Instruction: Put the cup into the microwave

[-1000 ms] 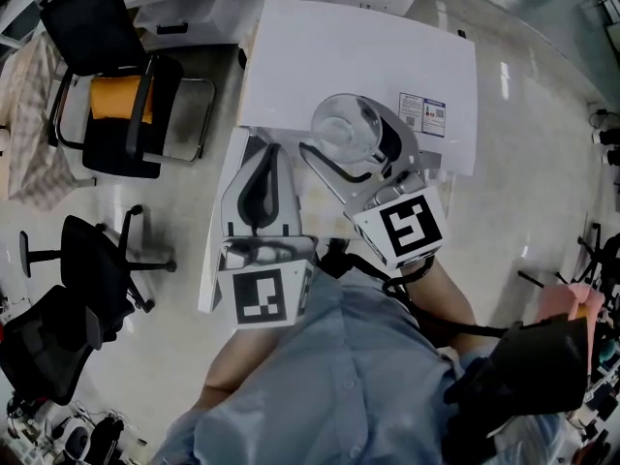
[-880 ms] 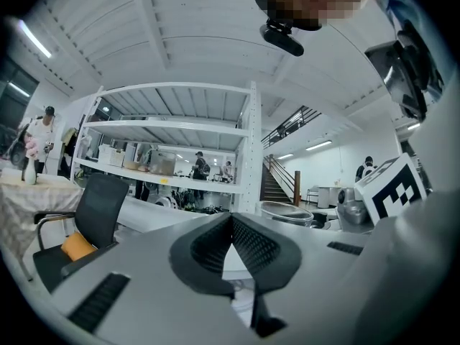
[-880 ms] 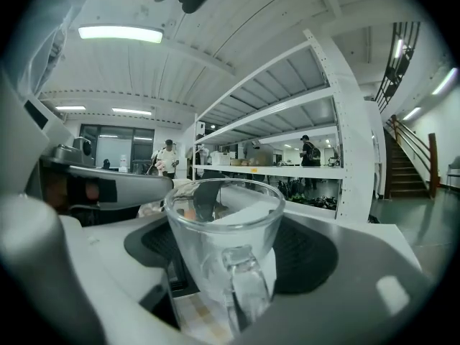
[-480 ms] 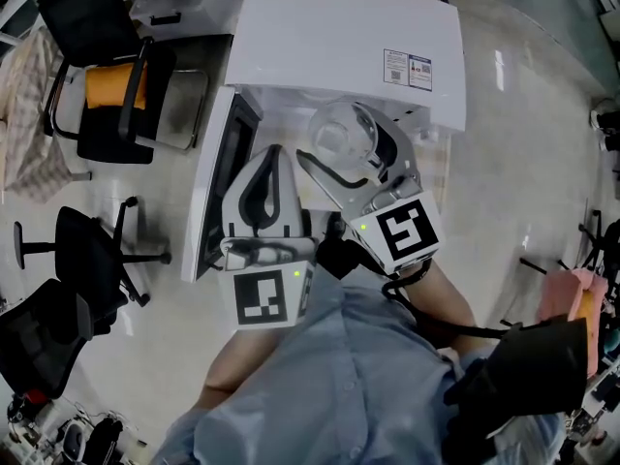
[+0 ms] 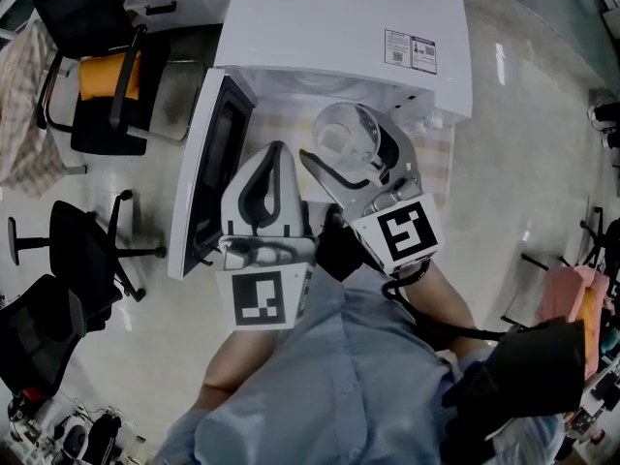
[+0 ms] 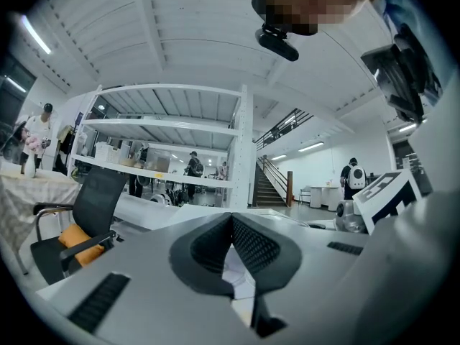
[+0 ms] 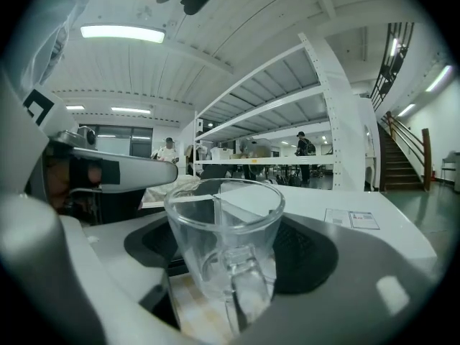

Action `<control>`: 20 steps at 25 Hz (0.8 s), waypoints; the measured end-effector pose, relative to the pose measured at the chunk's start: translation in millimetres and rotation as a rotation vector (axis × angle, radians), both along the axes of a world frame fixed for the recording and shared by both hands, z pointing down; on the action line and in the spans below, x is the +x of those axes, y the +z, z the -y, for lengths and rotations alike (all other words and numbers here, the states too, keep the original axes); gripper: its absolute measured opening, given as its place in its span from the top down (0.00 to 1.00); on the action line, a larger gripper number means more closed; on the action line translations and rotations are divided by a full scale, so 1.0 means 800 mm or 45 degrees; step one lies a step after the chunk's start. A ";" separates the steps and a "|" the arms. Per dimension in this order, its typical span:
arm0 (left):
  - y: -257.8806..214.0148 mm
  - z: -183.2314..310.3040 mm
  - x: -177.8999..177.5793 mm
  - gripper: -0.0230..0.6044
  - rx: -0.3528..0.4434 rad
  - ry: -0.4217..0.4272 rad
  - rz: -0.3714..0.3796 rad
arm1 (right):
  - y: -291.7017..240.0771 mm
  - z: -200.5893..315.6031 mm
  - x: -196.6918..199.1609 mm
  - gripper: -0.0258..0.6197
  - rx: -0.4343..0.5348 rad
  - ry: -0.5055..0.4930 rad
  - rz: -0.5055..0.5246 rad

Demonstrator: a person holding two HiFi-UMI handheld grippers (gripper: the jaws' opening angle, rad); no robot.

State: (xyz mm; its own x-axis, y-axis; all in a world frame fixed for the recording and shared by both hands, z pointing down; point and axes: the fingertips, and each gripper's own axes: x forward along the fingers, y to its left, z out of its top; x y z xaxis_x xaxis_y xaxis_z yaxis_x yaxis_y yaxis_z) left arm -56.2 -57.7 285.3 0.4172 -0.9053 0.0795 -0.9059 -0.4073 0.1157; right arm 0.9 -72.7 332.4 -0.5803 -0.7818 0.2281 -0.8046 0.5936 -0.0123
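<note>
Overhead, microwave door [image 5: 208, 182] open, right gripper view alone shows cup handle [image 7: 241, 293].

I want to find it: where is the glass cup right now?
In the head view the cup is mid-picture, gripped by the right gripper, just in front of the white microwave, with the open door to its left.
</note>
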 end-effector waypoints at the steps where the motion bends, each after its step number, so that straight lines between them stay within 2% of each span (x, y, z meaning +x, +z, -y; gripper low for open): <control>1: 0.004 -0.001 0.001 0.95 -0.001 0.003 0.001 | 0.007 0.000 0.001 0.38 -0.005 0.004 -0.002; 20: 0.089 0.034 0.034 0.95 -0.104 0.084 -0.002 | 0.108 0.044 0.029 0.38 -0.080 0.063 -0.039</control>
